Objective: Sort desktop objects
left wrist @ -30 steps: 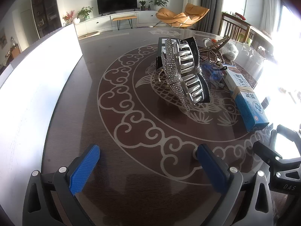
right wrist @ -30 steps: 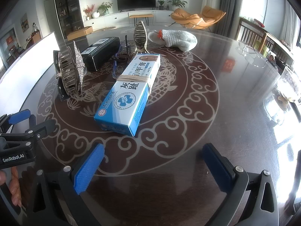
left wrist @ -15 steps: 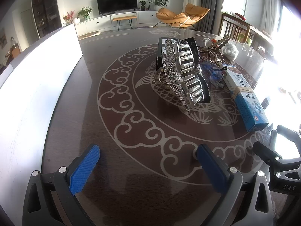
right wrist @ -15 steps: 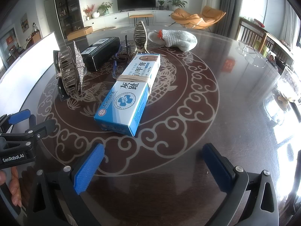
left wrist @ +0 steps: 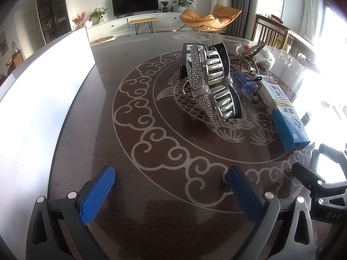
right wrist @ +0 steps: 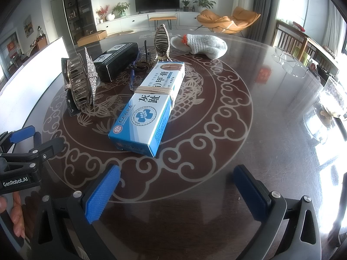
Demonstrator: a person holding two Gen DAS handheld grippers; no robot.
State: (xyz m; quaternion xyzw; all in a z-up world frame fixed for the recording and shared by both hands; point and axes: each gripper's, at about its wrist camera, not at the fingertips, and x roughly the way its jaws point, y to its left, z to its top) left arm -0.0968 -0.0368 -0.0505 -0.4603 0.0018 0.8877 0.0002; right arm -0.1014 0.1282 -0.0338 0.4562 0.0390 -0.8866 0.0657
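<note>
— Grippers at rest over a patterned round table (right wrist: 271,112): what separates this moment from the frames a second before?

— Nothing that can be seen. The left gripper (left wrist: 171,187) hangs low over the dark tabletop with its blue pads spread wide and nothing between them, as it did then; the right gripper (right wrist: 176,183) is likewise spread wide and empty, in the same place.

— And the objects to be sorted?

— Unmoved. The rhinestone hair claw (left wrist: 213,86) stands on edge near the table's centre, ahead of the left gripper. The blue-and-white medicine box (right wrist: 149,106), bound with a rubber band, lies flat just ahead of the right gripper, apart from its pads. Behind them lie a black box (right wrist: 117,59), a second, gold hair claw (right wrist: 162,41) standing upright, and a white knitted glove (right wrist: 201,44) farther back.

— Anything else in view?

— A white board (left wrist: 41,99) along the left edge, and a person's fingertips (right wrist: 18,214) gripping the left tool's handle.
</note>
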